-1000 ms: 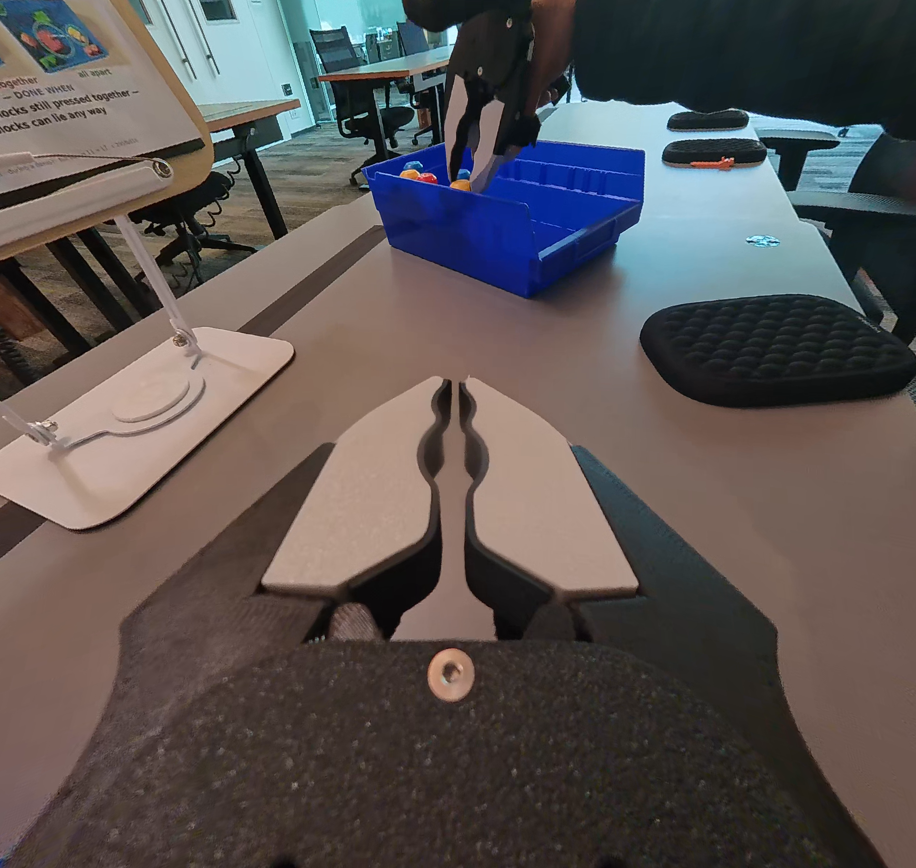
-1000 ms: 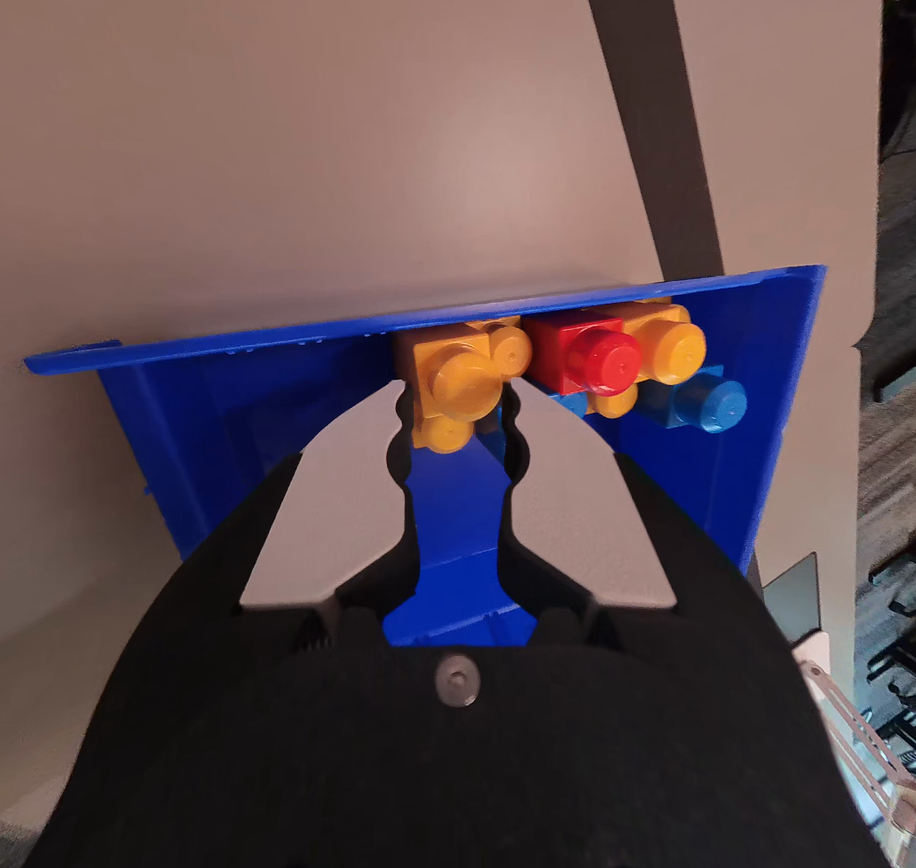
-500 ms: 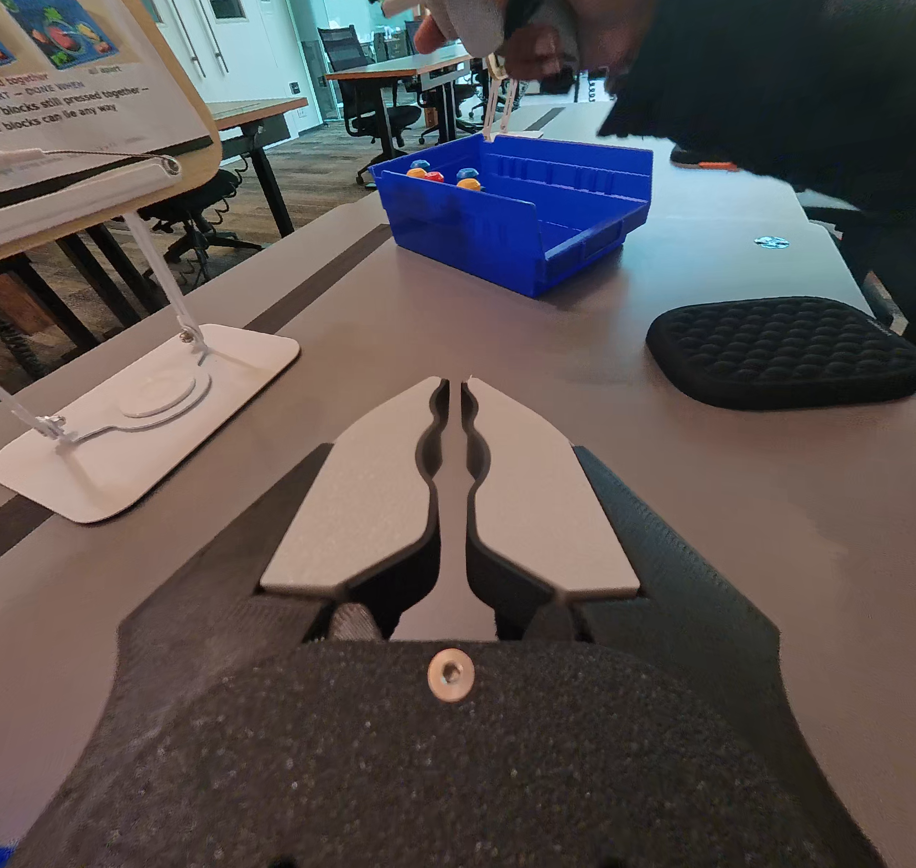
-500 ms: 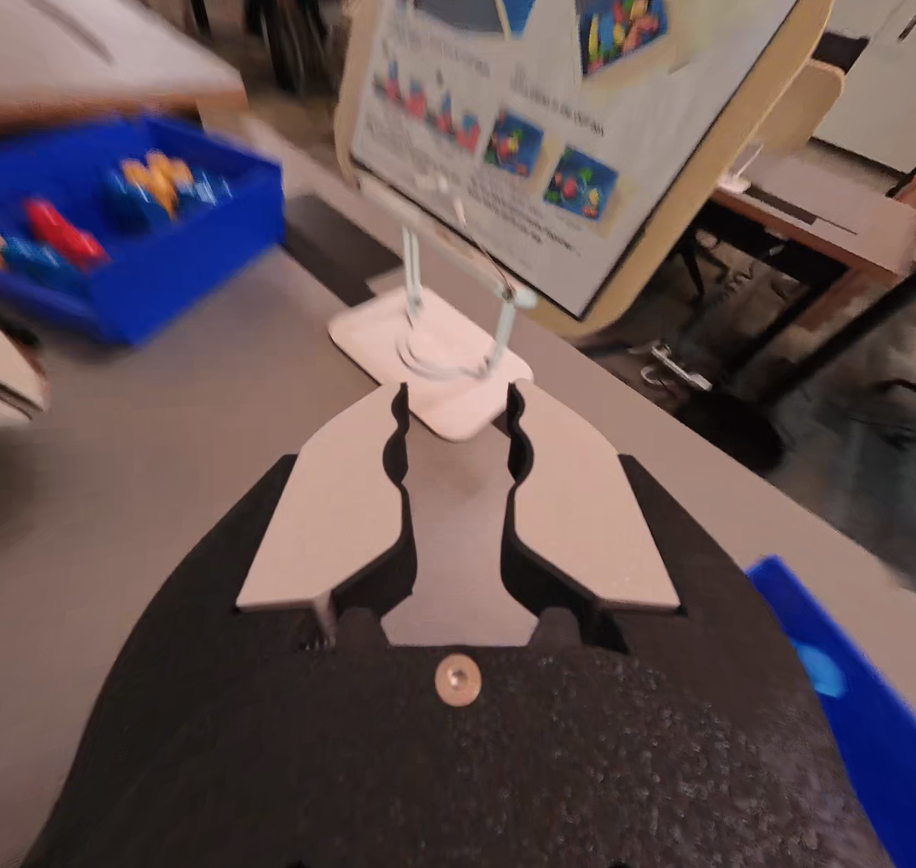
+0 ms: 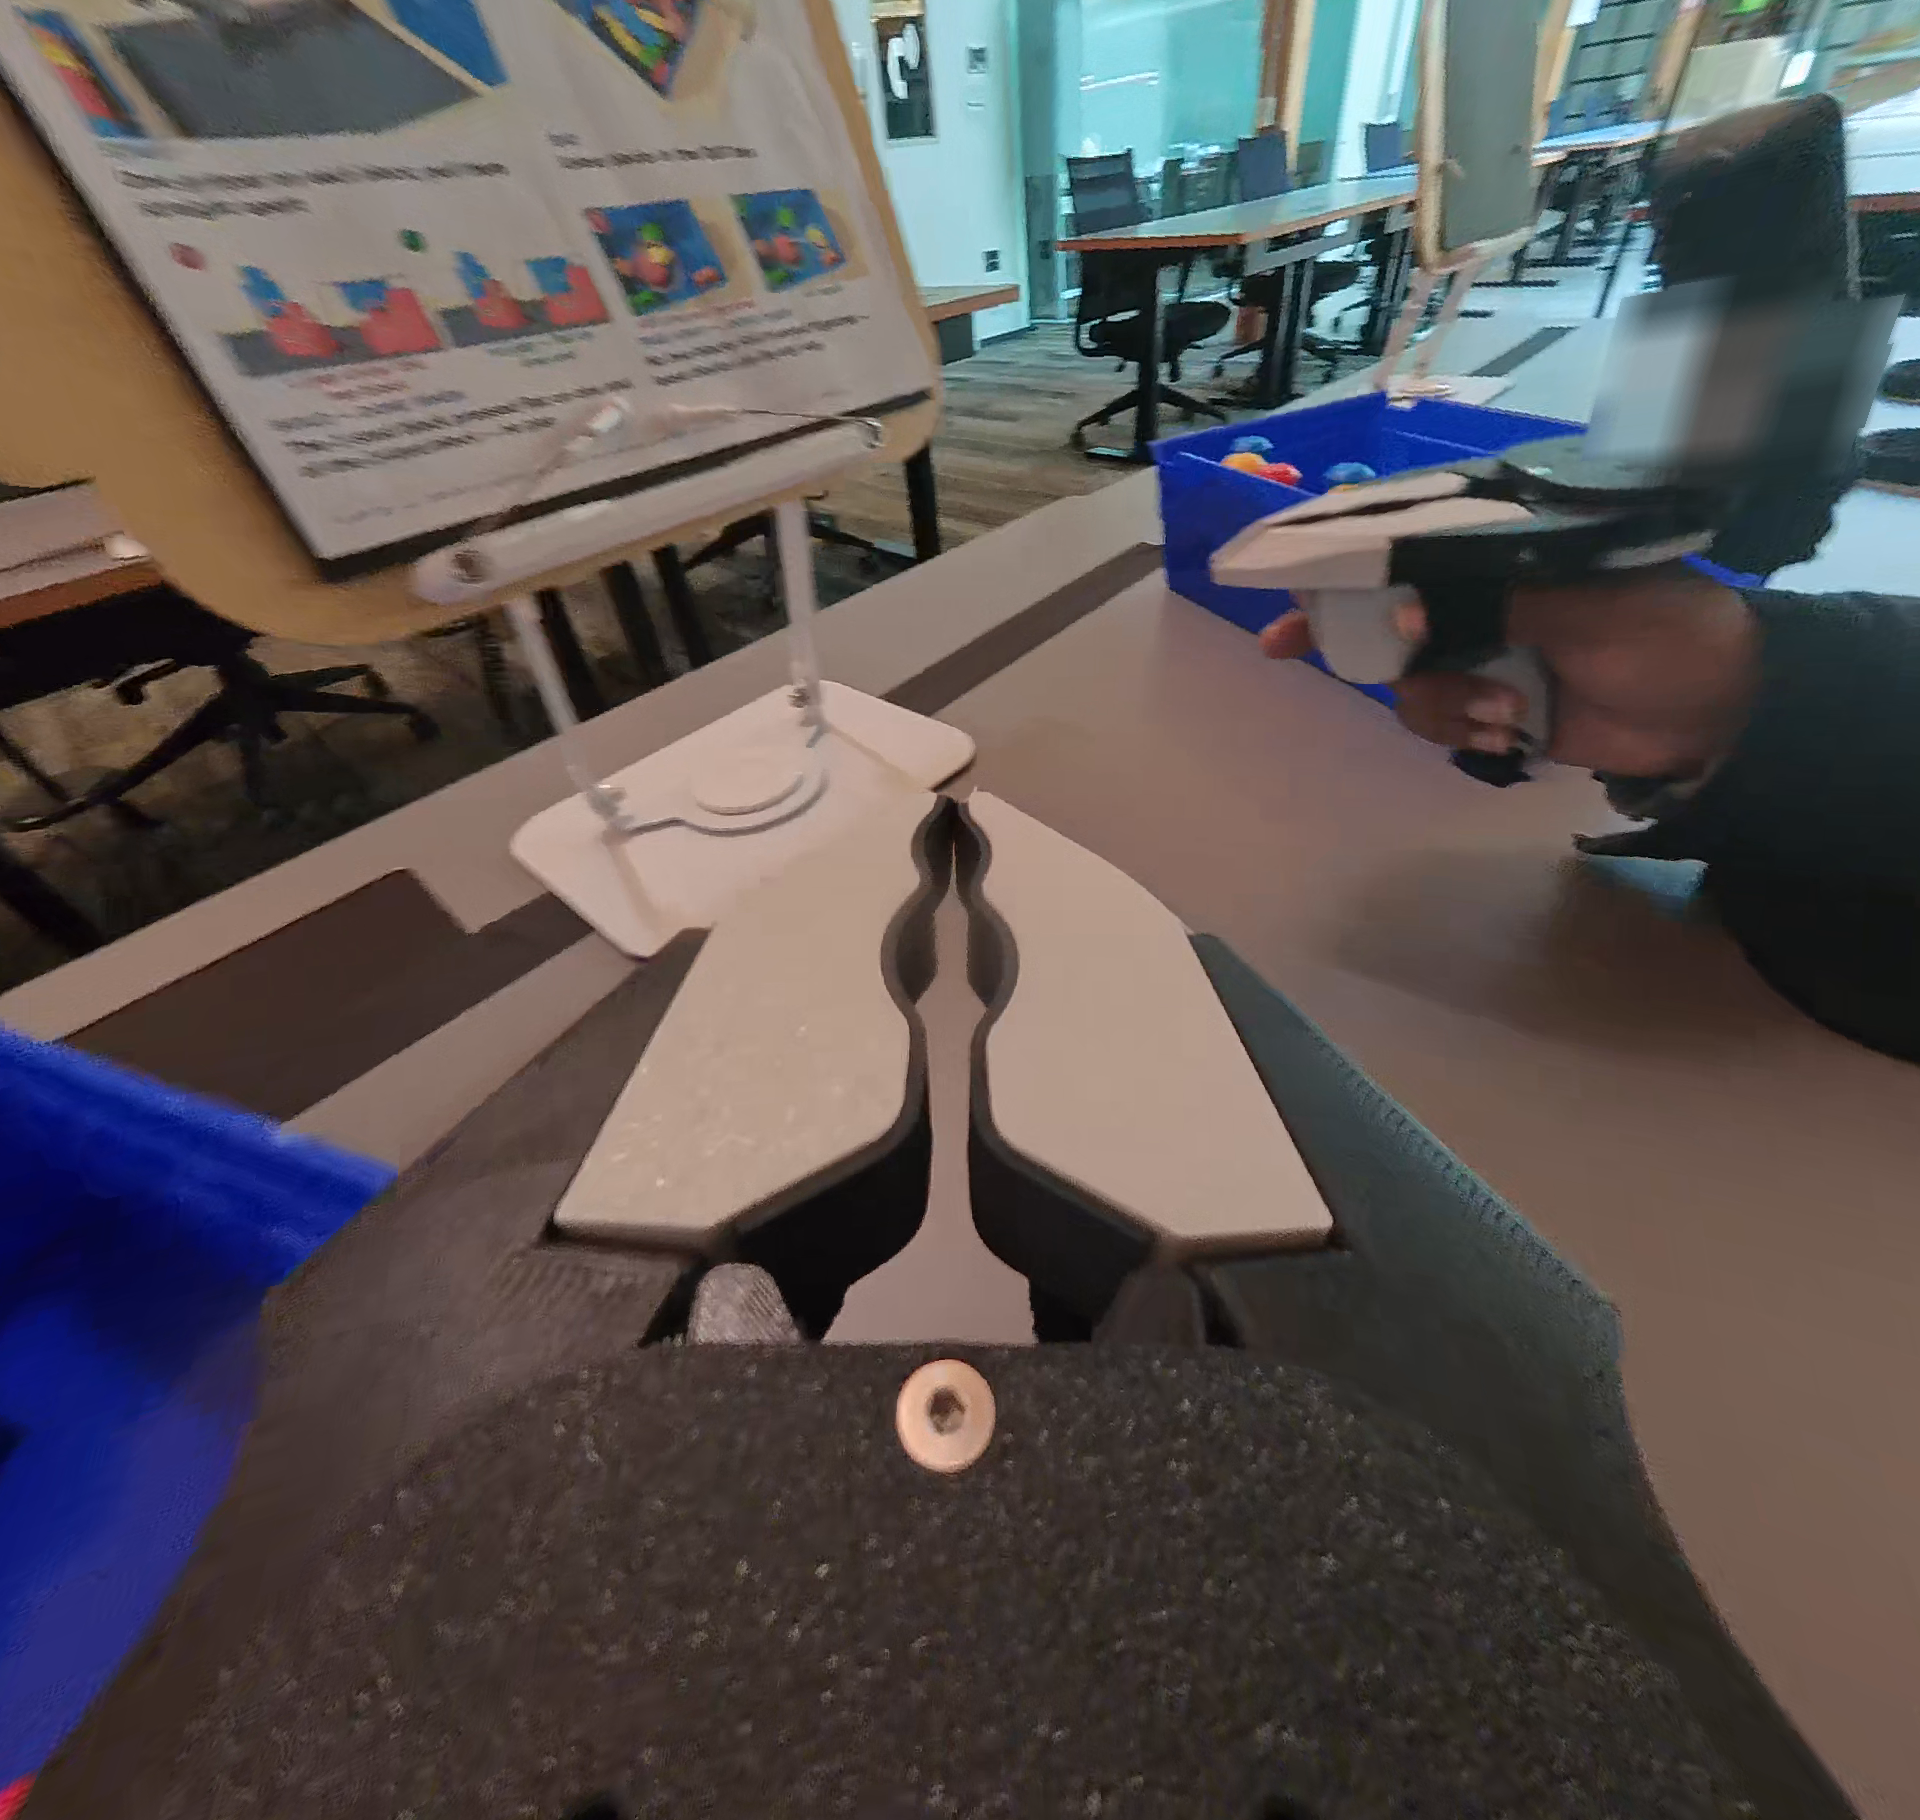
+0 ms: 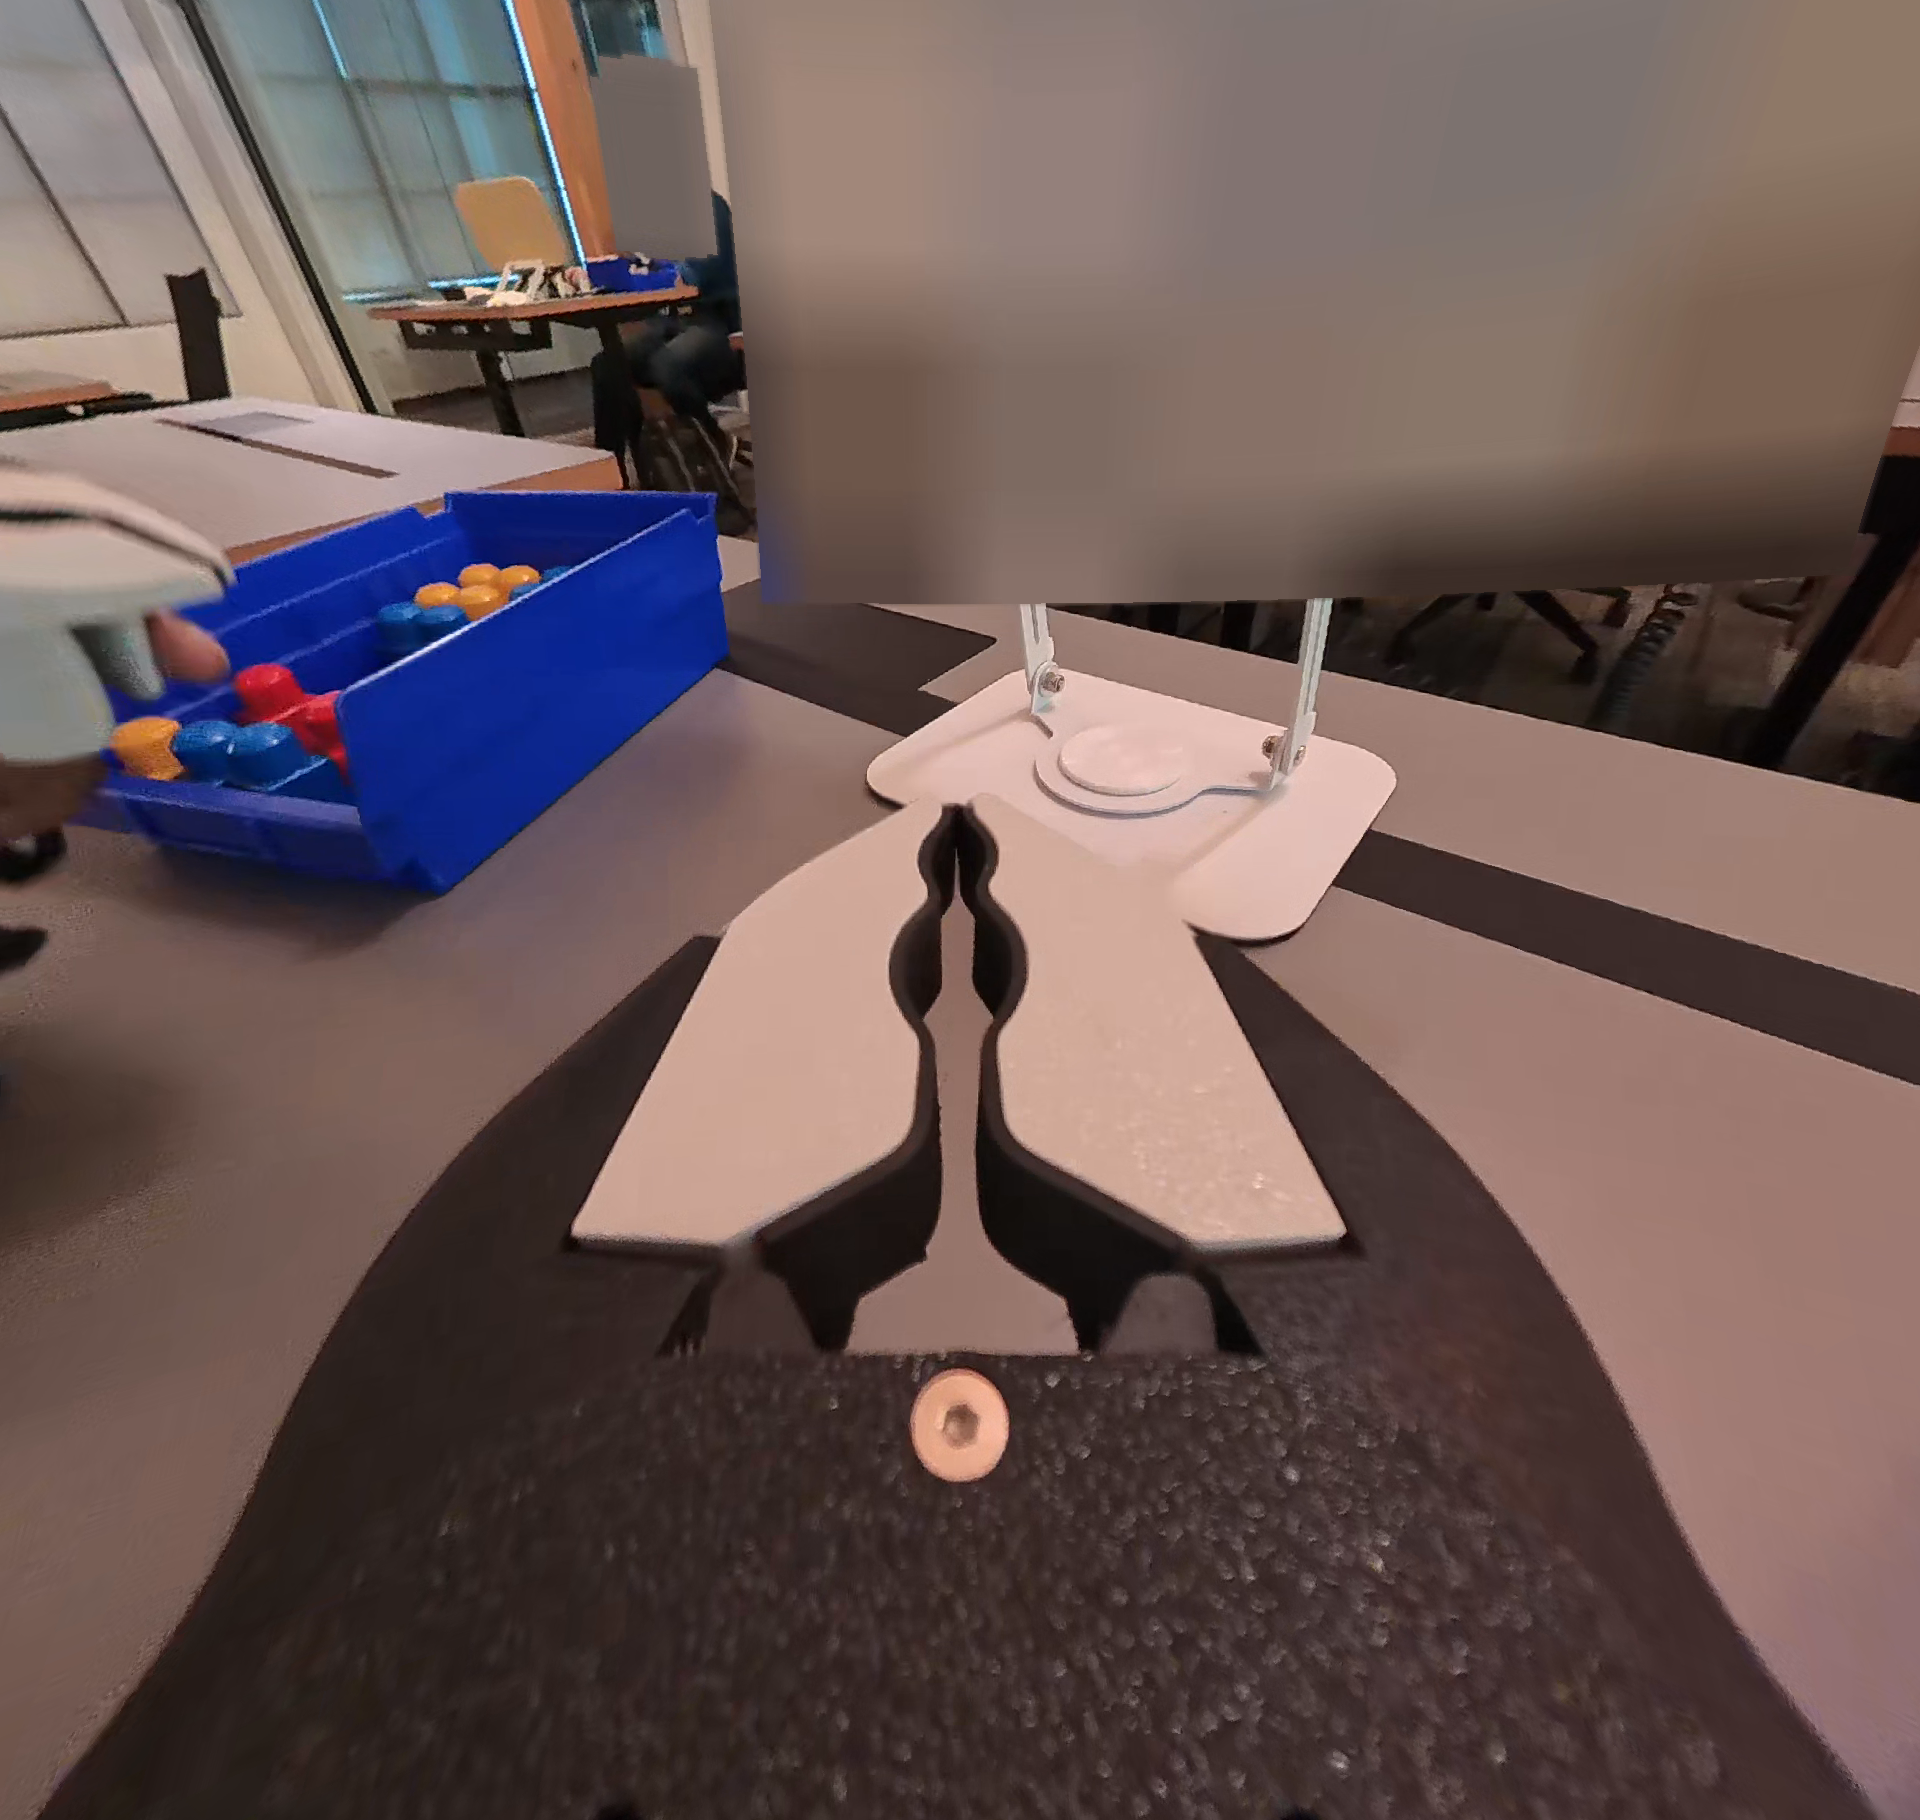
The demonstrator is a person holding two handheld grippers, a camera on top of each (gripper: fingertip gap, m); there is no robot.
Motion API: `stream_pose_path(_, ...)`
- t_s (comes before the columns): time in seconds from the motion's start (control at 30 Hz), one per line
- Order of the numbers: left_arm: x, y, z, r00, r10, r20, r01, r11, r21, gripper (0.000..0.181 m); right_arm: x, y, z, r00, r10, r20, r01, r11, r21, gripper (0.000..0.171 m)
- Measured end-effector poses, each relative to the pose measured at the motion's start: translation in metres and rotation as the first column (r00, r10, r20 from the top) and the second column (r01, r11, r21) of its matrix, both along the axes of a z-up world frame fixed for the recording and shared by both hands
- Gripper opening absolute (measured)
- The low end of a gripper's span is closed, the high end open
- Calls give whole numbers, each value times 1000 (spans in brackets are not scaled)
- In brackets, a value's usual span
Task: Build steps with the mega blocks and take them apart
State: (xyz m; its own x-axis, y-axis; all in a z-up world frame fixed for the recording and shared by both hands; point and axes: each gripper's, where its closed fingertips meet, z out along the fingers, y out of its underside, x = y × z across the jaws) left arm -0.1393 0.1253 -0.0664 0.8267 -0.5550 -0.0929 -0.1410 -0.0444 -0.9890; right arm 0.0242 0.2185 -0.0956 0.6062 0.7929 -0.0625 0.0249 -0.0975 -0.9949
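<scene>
My left gripper is shut and empty, low over the grey table, pointing at the base of the sheet stand. My right gripper is also shut and empty, pointing at the same base from the other side. It shows in the left wrist view, held in a hand in front of a blue bin with mega blocks. In the right wrist view a blue bin at the left holds red, yellow and blue mega blocks. The left gripper shows beside it.
A white stand base carries a board with an instruction sheet just ahead of both grippers. A blurred blue bin edge is at the left wrist view's lower left. A dark strip runs along the table. Office desks and chairs stand behind. The tips of one gripper are about 20 cm away from the tips of the other.
The right gripper has left the bin without a block, swung round to face the stand and shut. The left gripper has turned left toward the stand and stays shut.
</scene>
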Motion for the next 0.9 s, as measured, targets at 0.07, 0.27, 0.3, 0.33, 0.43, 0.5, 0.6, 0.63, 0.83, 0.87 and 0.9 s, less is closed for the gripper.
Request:
stream_pose_path(0.07,-26,3,13,998,61,-1,-61,998,1,0,0,-1,-1,1000,10,6,-10,1000,10,0)
stream_pose_path(0.27,-120,23,24,959,224,-172,-248,960,-131,8,-2,-8,-3,998,59,17,-60,998,14,0)
stream_pose_path(0.3,-138,28,22,943,243,-227,-283,945,-165,10,-4,-9,-2,997,72,18,-72,997,16,0)
stream_pose_path(0.33,-156,32,16,923,249,-292,-316,925,-210,11,-6,-11,-2,996,85,20,-85,996,19,0)
stream_pose_path(0.43,-213,43,-7,823,236,-517,-435,847,-306,17,-10,-16,-4,993,113,38,-114,993,33,0)
stream_pose_path(0.5,-246,44,-29,750,177,-638,-503,779,-374,17,-13,-19,-5,990,128,55,-130,991,42,0)
stream_pose_path(0.6,-275,42,-60,702,69,-709,-546,690,-474,22,-17,-24,-9,985,154,82,-159,986,51,0)
stream_pose_path(0.63,-284,40,-69,678,35,-734,-566,663,-491,25,-18,-25,-11,983,160,89,-165,985,50,0)
stream_pose_path(0.83,-314,33,-100,585,-139,-799,-613,569,-548,33,-23,-30,-20,972,205,117,-210,977,30,0)
stream_pose_path(0.87,-316,32,-103,574,-168,-802,-617,555,-558,34,-24,-31,-21,969,214,121,-219,975,26,0)
stream_pose_path(0.9,-318,31,-105,563,-196,-803,-621,541,-567,35,-25,-32,-22,967,221,126,-225,974,24,0)
